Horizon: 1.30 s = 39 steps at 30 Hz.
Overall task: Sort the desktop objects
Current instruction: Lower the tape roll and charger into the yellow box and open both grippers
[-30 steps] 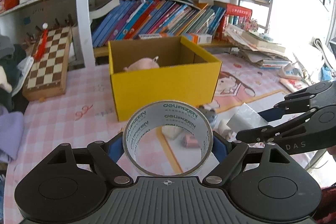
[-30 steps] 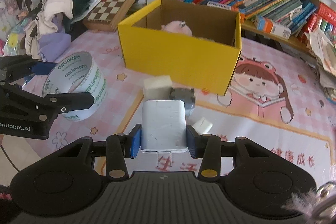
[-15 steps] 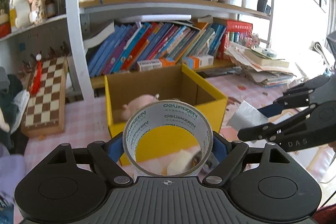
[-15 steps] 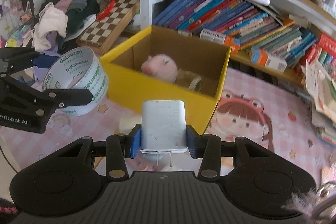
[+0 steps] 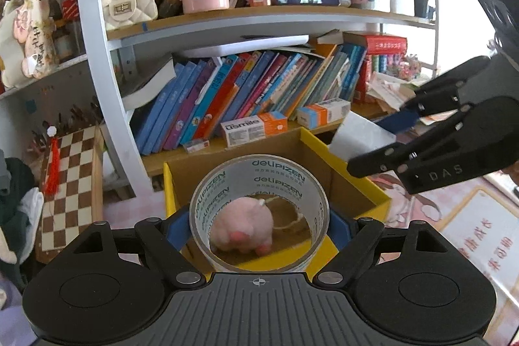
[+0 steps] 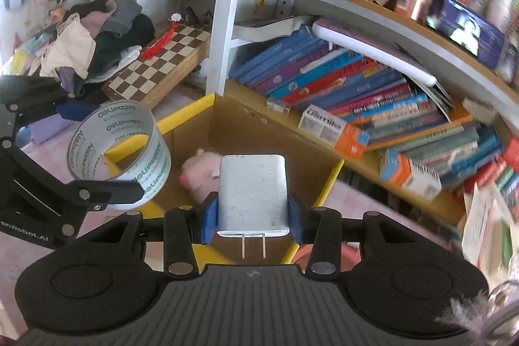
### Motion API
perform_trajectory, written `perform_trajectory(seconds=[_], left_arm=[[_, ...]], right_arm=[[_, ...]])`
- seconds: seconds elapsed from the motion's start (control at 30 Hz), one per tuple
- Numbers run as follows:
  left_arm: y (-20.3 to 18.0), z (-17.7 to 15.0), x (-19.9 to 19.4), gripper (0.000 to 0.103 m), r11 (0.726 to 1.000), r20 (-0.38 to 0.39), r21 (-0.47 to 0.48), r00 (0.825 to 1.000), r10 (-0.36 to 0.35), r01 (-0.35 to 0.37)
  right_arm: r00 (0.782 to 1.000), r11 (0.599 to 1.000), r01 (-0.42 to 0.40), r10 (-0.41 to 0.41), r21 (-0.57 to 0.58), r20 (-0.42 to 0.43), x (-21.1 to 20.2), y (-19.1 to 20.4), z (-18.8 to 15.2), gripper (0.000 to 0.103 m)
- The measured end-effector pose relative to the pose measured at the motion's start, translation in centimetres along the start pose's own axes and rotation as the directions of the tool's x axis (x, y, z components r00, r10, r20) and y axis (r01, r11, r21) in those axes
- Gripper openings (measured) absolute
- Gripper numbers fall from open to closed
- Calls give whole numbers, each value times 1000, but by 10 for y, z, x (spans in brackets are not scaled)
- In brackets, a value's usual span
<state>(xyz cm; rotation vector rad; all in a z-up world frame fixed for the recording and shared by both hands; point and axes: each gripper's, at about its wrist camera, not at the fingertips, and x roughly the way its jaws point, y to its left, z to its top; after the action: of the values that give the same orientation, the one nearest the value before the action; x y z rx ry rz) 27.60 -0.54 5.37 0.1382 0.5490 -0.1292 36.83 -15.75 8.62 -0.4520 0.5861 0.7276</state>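
Note:
My left gripper (image 5: 259, 224) is shut on a roll of clear tape (image 5: 279, 177) printed "delipizen" and holds it above the near edge of the open yellow cardboard box (image 5: 350, 174). My right gripper (image 6: 253, 213) is shut on a white plug-in charger (image 6: 253, 187), prongs toward the camera, above the same box (image 6: 191, 115). A pink plush toy (image 5: 243, 224) lies inside the box; it also shows in the right wrist view (image 6: 201, 171). The tape roll (image 6: 142, 158) and left gripper show at the left of the right wrist view. The right gripper (image 5: 386, 138) with the charger (image 5: 356, 135) shows at the right of the left wrist view.
A bookshelf (image 5: 259, 96) packed with books stands right behind the box. A chessboard (image 5: 71, 184) leans at the left, next to a heap of clothes (image 6: 97, 44). Small cartons (image 5: 253, 128) lie on the lower shelf. The pink patterned tablecloth (image 5: 470, 216) extends to the right.
Both grippers have risen and moved forward from above the table to over the yellow box, still holding the tape and the charger. The box interior and the plush now lie directly below them.

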Motion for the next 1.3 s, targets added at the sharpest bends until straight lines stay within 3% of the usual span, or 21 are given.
perform_trajectory(seconds=[0.43,0.77,1.3], left_arm=[[15,9,62,85,1000,-133,-10,991,-4,3],[14,1,101,85,1000,-236,-20,972,-22,18],[21,-9,120,85,997,-304,-70,951,-57,38]], right_arm=[[995,993,-55,45,-109,-93,86,-19,31,41],[976,968,-111,65,-223,-206,152,-11,36,41],[937,962,-170,91,-213,-337,216,-17,30,41]])
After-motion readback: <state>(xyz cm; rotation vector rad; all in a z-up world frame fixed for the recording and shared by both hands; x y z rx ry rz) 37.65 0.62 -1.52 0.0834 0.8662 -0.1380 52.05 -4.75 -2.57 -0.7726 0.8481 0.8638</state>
